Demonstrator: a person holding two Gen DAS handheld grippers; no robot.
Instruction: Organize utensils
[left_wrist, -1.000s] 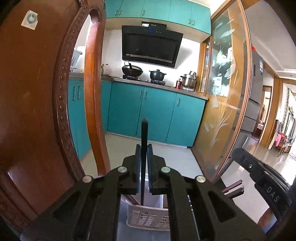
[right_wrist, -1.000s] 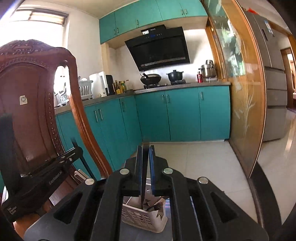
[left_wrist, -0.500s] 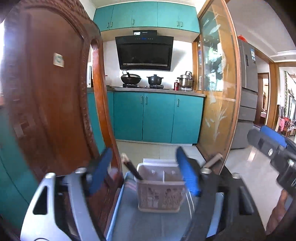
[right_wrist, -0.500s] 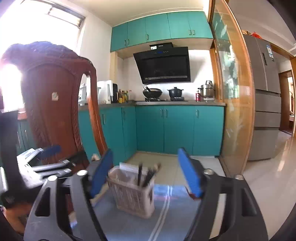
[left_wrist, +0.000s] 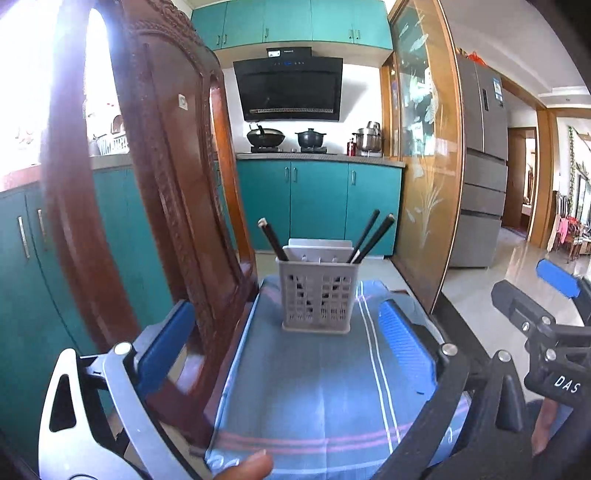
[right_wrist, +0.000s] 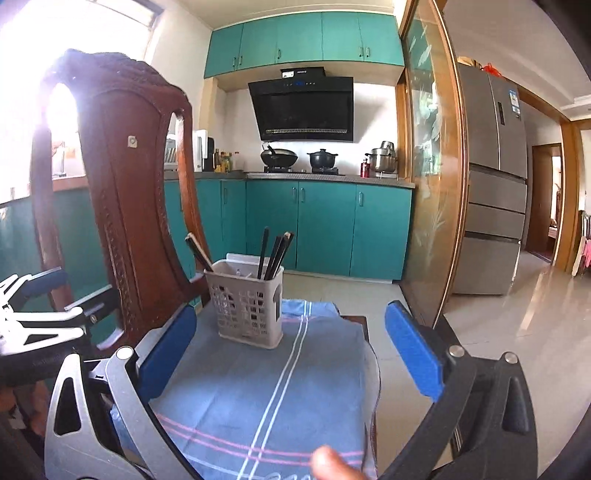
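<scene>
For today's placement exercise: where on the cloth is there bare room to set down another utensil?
Free: the blue cloth between the utensil basket and the open right gripper. Crowded: the left edge, against the wooden chair back, and the basket itself, holding chopsticks.

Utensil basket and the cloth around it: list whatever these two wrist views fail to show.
- Lower ends of the chopsticks: both views, hidden inside the utensil basket.
- Exact chopstick count: right wrist view, the dark sticks overlap.
- Near edge of the blue cloth: both views, cut off by the bottom edge and the open left gripper and right gripper.
</scene>
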